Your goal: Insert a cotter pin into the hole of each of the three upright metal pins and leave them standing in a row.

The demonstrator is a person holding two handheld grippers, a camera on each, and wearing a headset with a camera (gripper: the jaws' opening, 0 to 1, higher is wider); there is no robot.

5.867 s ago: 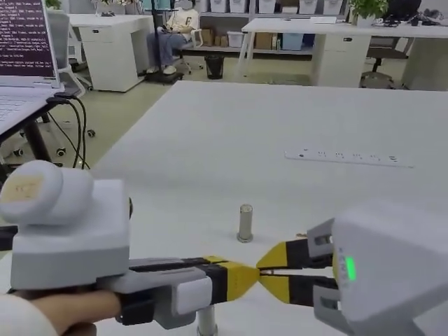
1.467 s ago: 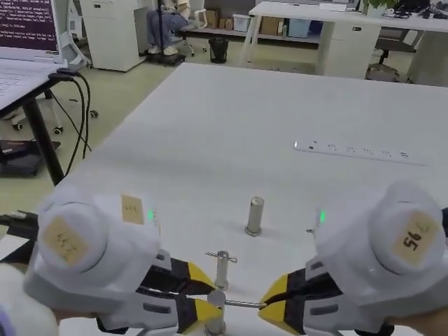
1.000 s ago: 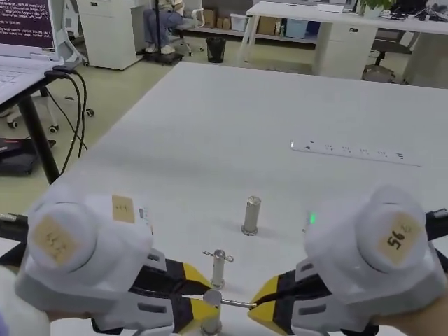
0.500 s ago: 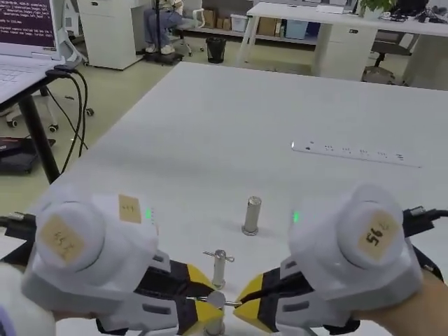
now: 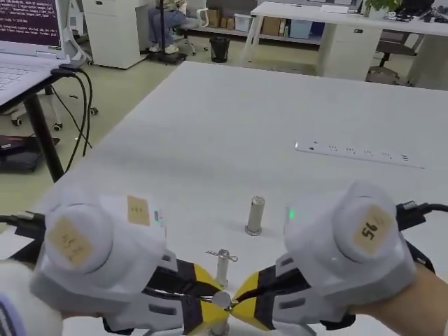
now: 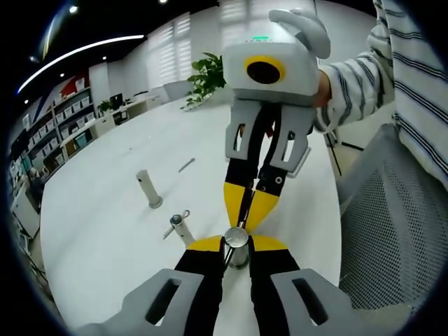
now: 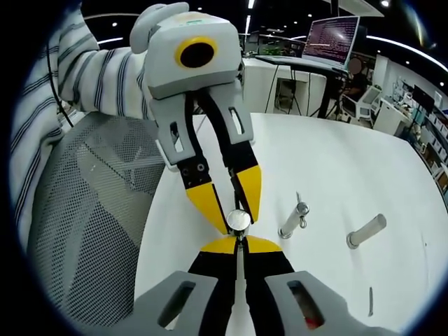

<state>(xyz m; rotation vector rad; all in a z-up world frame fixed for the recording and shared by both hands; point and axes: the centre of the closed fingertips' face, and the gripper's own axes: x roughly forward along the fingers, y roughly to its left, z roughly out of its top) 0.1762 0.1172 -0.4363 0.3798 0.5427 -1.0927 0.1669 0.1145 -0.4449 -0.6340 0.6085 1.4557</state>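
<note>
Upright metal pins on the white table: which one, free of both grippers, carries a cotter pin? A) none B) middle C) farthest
B: the middle silver upright pin has a thin wire cotter pin through its top; the farthest pin is bare.

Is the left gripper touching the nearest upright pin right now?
Touching. The left gripper view shows the left gripper with its yellow jaw tips pressed against both sides of the nearest pin.

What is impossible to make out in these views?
- Hole of nearest upright steel pin, tip of thin cotter pin: hidden behind left gripper and right gripper tips, every view.
- Far upright steel pin: hole too small, any view.
- Dark laptop screen: text too small, head view.
</note>
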